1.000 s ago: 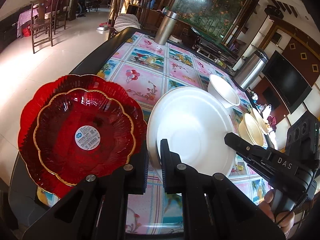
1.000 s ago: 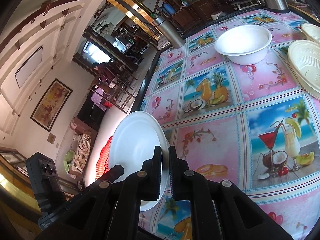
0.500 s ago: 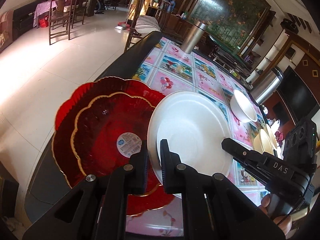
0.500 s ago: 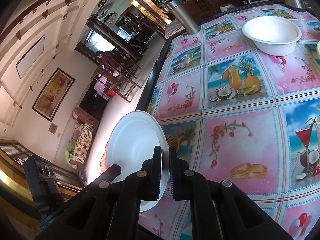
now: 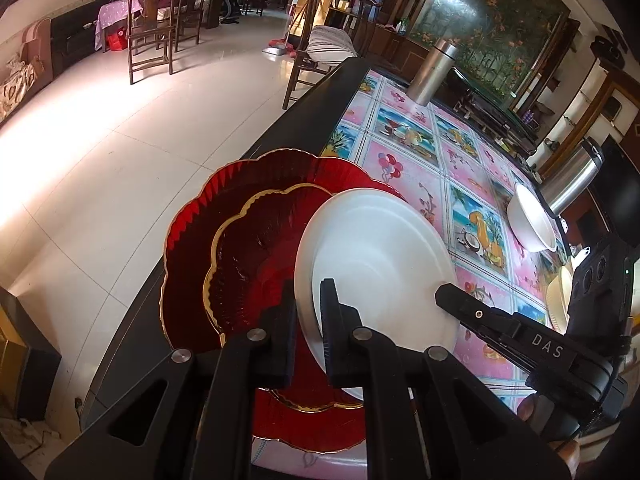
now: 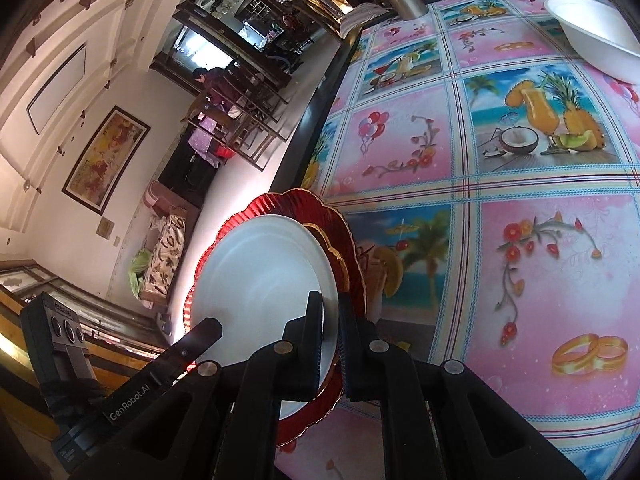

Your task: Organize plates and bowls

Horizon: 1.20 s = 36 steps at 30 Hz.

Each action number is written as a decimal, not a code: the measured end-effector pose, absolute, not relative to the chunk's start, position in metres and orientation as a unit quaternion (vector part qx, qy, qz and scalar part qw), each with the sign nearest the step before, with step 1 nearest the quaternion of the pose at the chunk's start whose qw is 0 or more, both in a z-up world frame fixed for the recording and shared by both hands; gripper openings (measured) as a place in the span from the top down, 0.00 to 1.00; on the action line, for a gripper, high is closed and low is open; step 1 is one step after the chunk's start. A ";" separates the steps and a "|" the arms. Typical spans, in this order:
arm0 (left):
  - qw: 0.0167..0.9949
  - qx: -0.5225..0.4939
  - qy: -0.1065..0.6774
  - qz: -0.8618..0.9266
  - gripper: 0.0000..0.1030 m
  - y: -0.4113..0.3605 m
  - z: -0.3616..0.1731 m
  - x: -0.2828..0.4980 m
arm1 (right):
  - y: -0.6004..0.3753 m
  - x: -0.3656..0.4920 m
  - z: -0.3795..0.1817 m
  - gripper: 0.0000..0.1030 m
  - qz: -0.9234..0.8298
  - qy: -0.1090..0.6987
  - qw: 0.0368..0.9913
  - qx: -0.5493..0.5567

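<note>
Over scalloped red glass plates (image 5: 240, 248), smooth round white plate (image 5: 380, 256).

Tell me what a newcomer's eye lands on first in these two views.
First the white plate, gripped at its rim by both the left tongs and the right tongs and held over the red scalloped plates stacked at the table's near corner. Next comes the bright pink tablecloth with its cocktail pictures, and a white bowl standing farther along it.

Both wrist views look close along their fingers from opposite rims, sharing the white plate (image 5: 376, 264) (image 6: 268, 280) over the red plates (image 5: 240, 248) (image 6: 344, 240).
</note>
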State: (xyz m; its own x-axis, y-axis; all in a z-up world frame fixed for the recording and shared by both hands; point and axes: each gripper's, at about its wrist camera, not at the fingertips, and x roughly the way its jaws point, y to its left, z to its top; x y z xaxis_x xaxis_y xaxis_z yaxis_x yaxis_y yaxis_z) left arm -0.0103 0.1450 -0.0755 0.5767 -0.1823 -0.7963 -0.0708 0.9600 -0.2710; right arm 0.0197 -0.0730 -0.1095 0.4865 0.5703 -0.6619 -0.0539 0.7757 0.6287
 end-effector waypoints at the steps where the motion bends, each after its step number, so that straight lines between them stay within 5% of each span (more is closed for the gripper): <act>1: 0.877 -0.137 0.459 -0.030 0.91 0.146 -0.076 -0.010 | -0.074 0.021 -0.110 0.92 0.191 0.469 0.817 0.275; 26: 0.873 -0.140 0.468 -0.002 0.91 0.167 -0.087 -0.014 | -0.052 0.021 -0.121 0.93 0.212 0.472 0.816 0.258; 36: 0.874 -0.159 0.460 0.003 0.78 0.180 -0.078 -0.019 | -0.048 0.021 -0.119 0.92 0.207 0.473 0.819 0.249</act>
